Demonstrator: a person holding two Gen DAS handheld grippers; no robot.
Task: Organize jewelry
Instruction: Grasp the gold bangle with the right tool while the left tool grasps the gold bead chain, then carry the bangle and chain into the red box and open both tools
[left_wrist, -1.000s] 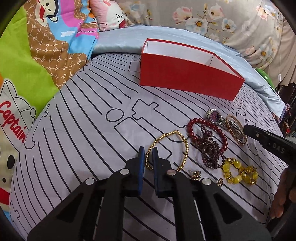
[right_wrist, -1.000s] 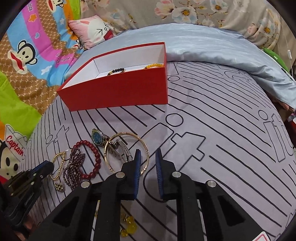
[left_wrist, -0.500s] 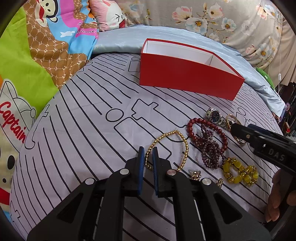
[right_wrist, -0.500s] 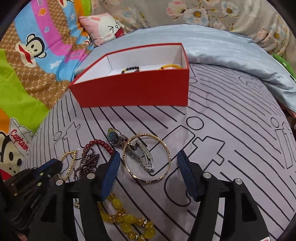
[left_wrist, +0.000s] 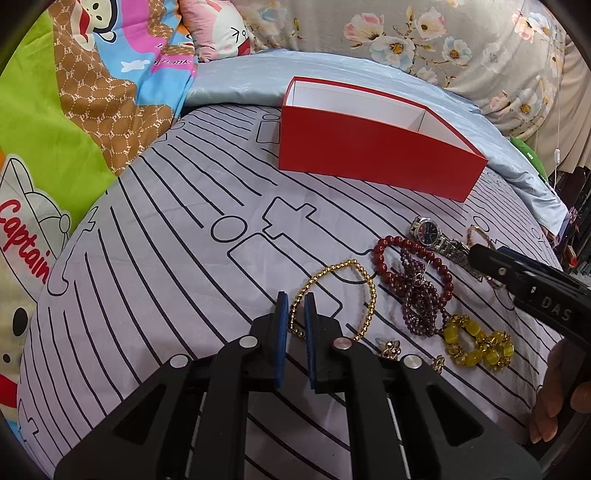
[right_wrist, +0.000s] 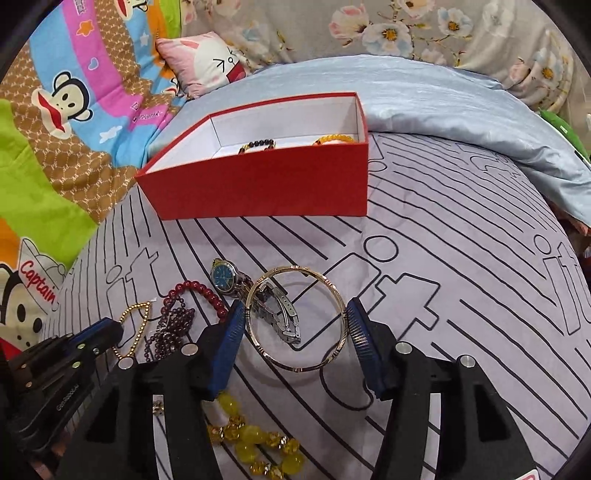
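Observation:
My right gripper (right_wrist: 295, 317) is open, its fingers on either side of a gold bangle (right_wrist: 334, 347) that lies on the bed over a silver watch (right_wrist: 225, 277). My left gripper (left_wrist: 294, 306) is nearly shut, empty, hovering at the near edge of a gold bead bracelet (left_wrist: 369, 295). Beside it lie a red bead bracelet (left_wrist: 384, 247), a dark purple bead strand (left_wrist: 421, 299), a yellow bead bracelet (left_wrist: 476, 341) and small earrings (left_wrist: 389, 347). The red box (right_wrist: 266, 188) stands behind; it holds a dark bead bracelet (right_wrist: 258, 144) and an orange one (right_wrist: 334, 139).
The jewelry lies on a grey bedsheet with black lines (left_wrist: 166, 258). A pale blue quilt (right_wrist: 443, 96) and cartoon pillows (left_wrist: 74, 92) lie behind and to the left. The right gripper shows at the right edge of the left wrist view (left_wrist: 524, 280).
My right gripper opened wide and moved forward and down, so its fingers now straddle the gold bangle. My left gripper stayed nearly shut by the gold bead bracelet.

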